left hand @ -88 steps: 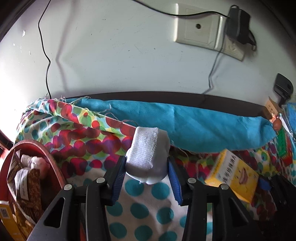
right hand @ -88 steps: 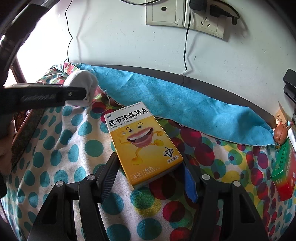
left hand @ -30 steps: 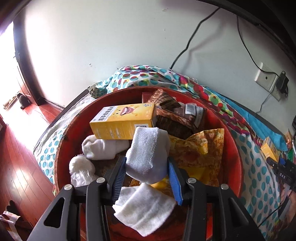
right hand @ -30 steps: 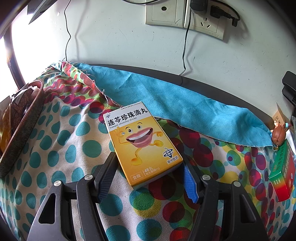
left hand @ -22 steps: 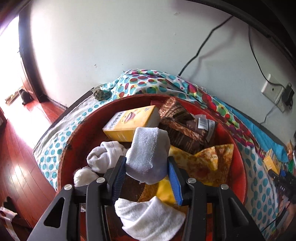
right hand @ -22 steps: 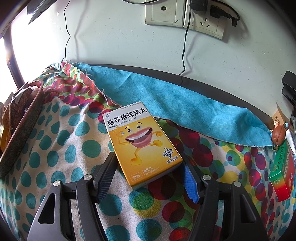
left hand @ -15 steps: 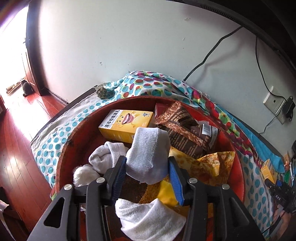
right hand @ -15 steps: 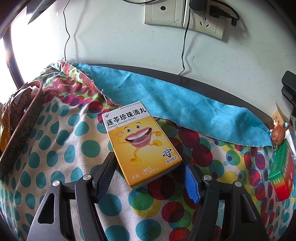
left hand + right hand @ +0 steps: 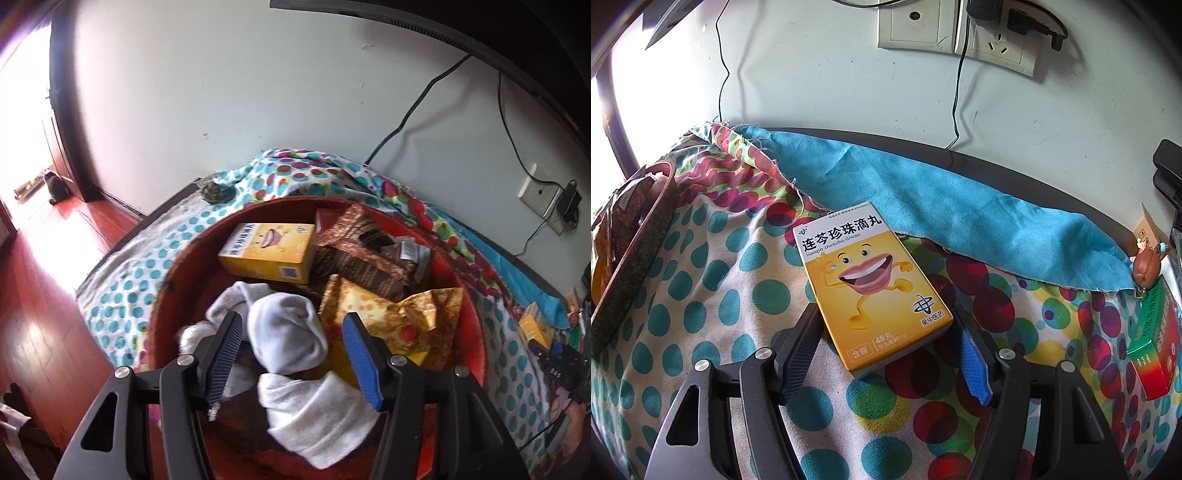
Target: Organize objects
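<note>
While the left gripper [image 9: 291, 350] is gaping over the sock [image 9: 286, 338] in the basket [image 9: 173, 273], the right gripper [image 9: 886, 354] is straddling, unclamped, the yellow box [image 9: 871, 284] at its 12 o'clock.

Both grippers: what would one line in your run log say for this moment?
left gripper: open, over red basket, white sock between fingers | right gripper: open, straddling yellow box on spotted cloth

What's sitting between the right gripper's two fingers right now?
In the right wrist view, the yellow medicine box lies flat on the dotted cloth, its near end between the open fingers of the right gripper.
</note>
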Available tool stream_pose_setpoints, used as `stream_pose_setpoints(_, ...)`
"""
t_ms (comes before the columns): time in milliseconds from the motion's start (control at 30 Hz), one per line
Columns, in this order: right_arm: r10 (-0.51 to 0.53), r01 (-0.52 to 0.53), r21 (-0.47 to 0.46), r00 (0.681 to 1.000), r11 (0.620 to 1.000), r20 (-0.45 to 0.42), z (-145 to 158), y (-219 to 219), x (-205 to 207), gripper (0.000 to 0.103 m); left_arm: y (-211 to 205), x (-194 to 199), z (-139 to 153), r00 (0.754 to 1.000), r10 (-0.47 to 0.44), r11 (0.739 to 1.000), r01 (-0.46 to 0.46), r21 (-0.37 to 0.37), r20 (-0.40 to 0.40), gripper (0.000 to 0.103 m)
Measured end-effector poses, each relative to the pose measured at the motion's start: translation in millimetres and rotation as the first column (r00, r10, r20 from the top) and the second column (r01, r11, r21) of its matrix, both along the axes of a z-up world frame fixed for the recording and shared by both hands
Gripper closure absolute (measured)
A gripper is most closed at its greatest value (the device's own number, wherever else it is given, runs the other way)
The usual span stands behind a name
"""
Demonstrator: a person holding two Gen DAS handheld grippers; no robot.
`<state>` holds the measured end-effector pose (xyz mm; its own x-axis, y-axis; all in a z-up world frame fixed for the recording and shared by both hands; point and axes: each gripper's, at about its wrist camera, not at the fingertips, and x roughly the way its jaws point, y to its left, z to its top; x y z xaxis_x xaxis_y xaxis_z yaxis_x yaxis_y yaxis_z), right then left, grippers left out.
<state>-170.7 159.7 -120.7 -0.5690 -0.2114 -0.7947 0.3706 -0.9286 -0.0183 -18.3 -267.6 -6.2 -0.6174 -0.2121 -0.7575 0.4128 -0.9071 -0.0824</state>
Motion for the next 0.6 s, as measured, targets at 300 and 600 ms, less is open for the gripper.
stream_pose_setpoints(300, -0.088, 0.087, -0.050, 0.996, 0.995, -0.022, 14, 3, 8, 0.046, -1, 2, 0, 0.993, -0.111, 0.994, 0.112, -0.015, 0.028, 0.043)
stream_pose_setpoints(600, -0.032, 0.020, -0.122, 0.995, 0.992, -0.096, 71, -20, 47, 0.047, 11, -1, -4, 0.983, -0.174, 0.984, 0.175, -0.010, 0.064, 0.043)
